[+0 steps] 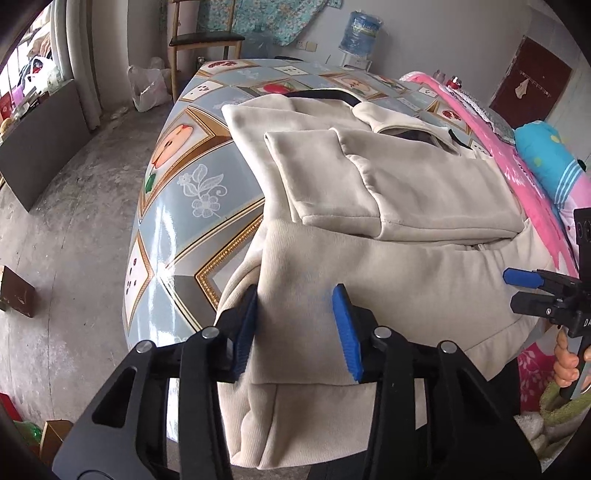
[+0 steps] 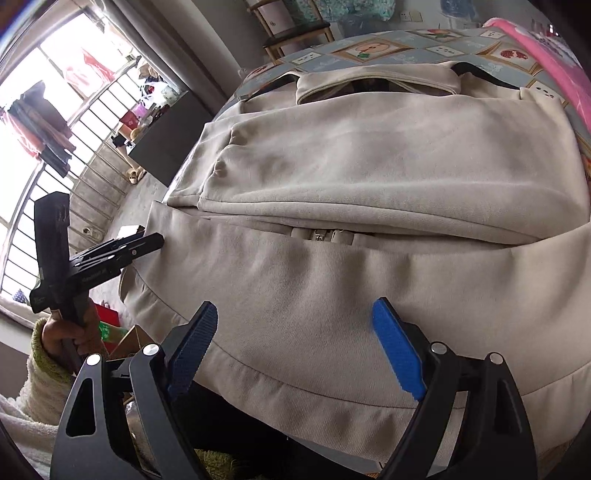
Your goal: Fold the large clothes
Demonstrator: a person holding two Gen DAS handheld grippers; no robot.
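Observation:
A large cream hooded jacket (image 1: 399, 266) lies on the table with both sleeves folded across its front and its hem hanging over the near edge. It fills the right wrist view (image 2: 369, 177), where its zip (image 2: 321, 234) shows. My left gripper (image 1: 295, 325) is open, its blue pads either side of a fold of hem at the jacket's left corner. My right gripper (image 2: 295, 347) is open wide over the hem near its middle, holding nothing. Each gripper shows in the other's view: the right one (image 1: 524, 278), the left one (image 2: 122, 247).
The table (image 1: 184, 206) has a glossy patterned cloth of fruit and flower tiles. Pink bedding (image 1: 517, 173) and a blue cushion (image 1: 554, 155) lie along its right side. A chair (image 1: 205, 40) and a water bottle (image 1: 360, 33) stand behind. Concrete floor (image 1: 74, 221) lies left.

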